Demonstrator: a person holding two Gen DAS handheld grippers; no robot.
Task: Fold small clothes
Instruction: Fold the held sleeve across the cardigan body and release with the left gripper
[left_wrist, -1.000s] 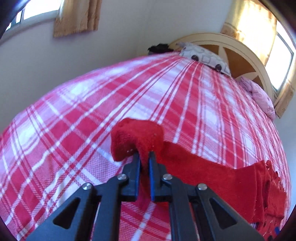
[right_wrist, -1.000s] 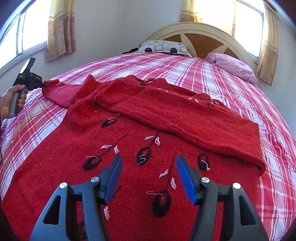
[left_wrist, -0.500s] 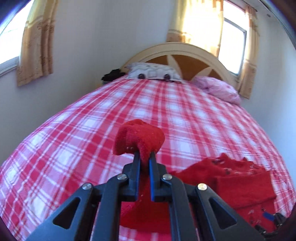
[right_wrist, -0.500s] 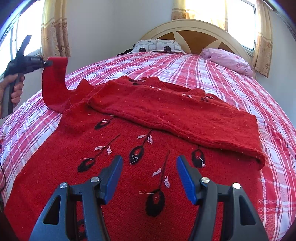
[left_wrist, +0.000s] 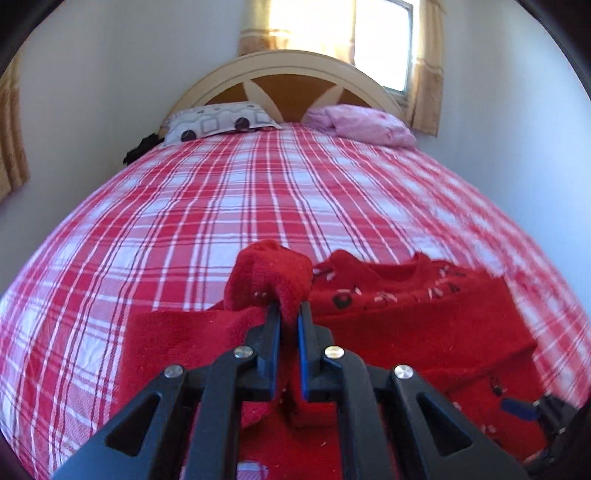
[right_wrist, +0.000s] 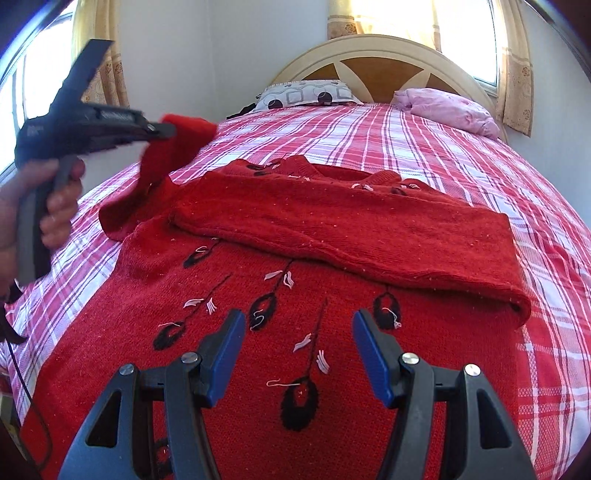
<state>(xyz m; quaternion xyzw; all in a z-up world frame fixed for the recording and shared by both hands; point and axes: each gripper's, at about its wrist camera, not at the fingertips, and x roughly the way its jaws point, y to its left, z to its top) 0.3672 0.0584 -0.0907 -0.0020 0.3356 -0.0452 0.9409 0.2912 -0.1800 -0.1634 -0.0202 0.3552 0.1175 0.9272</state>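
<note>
A red knitted sweater (right_wrist: 332, 332) with black and white embroidery lies on the plaid bed (right_wrist: 443, 147). Its right sleeve (right_wrist: 369, 229) is folded across the chest. My left gripper (left_wrist: 287, 314) is shut on the left sleeve's cuff (left_wrist: 269, 273) and holds it lifted above the bed. It also shows in the right wrist view (right_wrist: 162, 129), with the sleeve (right_wrist: 166, 166) hanging down from it. My right gripper (right_wrist: 299, 347) is open and empty, hovering just above the sweater's lower front.
The red and white plaid cover (left_wrist: 258, 192) spreads past the sweater. A patterned pillow (left_wrist: 218, 122) and a pink pillow (left_wrist: 365, 123) lie at the wooden headboard (left_wrist: 288, 81). Walls and curtained windows surround the bed. A dark item (left_wrist: 142, 146) sits by the left bed edge.
My left gripper has lifted the sleeve cuff off the bed and swung it up and rightwards toward the sweater's body. My right gripper has stayed open, almost still.
</note>
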